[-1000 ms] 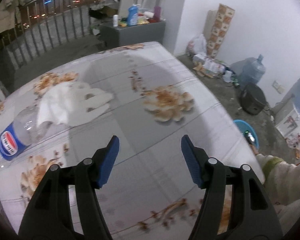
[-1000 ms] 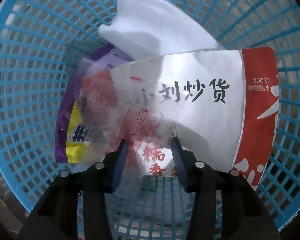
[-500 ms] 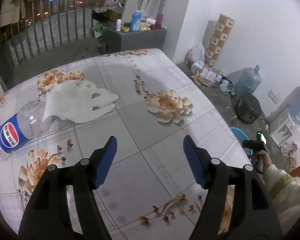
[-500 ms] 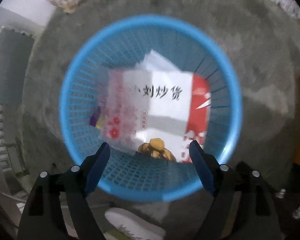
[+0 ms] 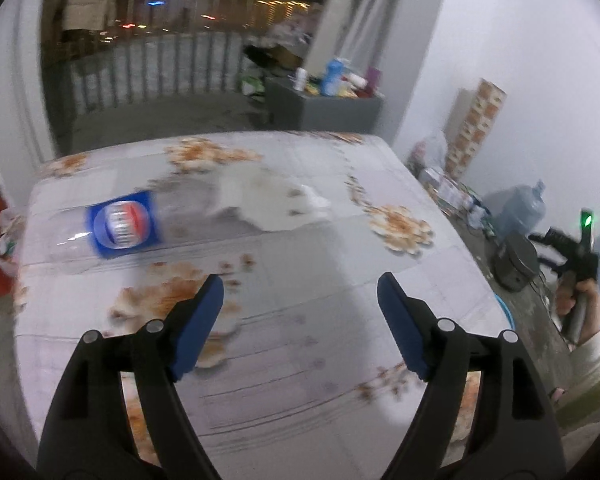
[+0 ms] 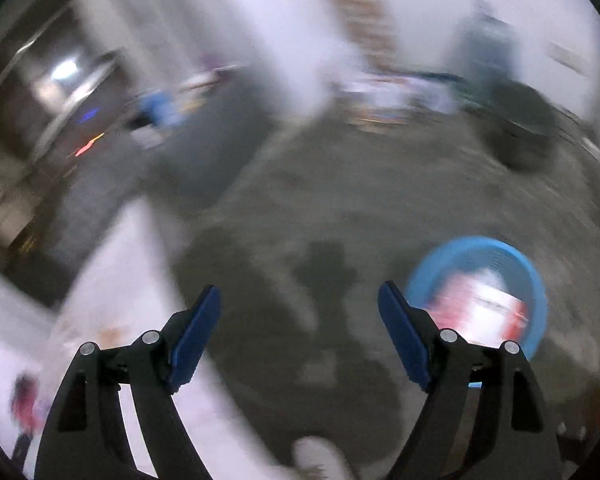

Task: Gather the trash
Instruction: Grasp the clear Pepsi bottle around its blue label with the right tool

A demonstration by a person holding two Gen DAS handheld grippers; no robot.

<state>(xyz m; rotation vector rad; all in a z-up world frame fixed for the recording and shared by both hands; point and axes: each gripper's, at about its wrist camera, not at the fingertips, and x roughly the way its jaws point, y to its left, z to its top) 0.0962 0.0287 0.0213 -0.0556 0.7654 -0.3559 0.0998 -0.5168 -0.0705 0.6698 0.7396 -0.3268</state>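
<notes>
Lifted away from the basket, the right gripper is now seen high above the floor, its jaws spread and empty after opening over the dropped wrappers. The left gripper, jaws just widened and empty, is aimed at the table, where bottle and tissue lie well ahead. With such blur, the round bottle could be nudged and rolled off the edge.

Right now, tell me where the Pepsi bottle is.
In the left wrist view the Pepsi bottle lies on its side on the floral table, far left, with the white tissue just to its right.
</notes>
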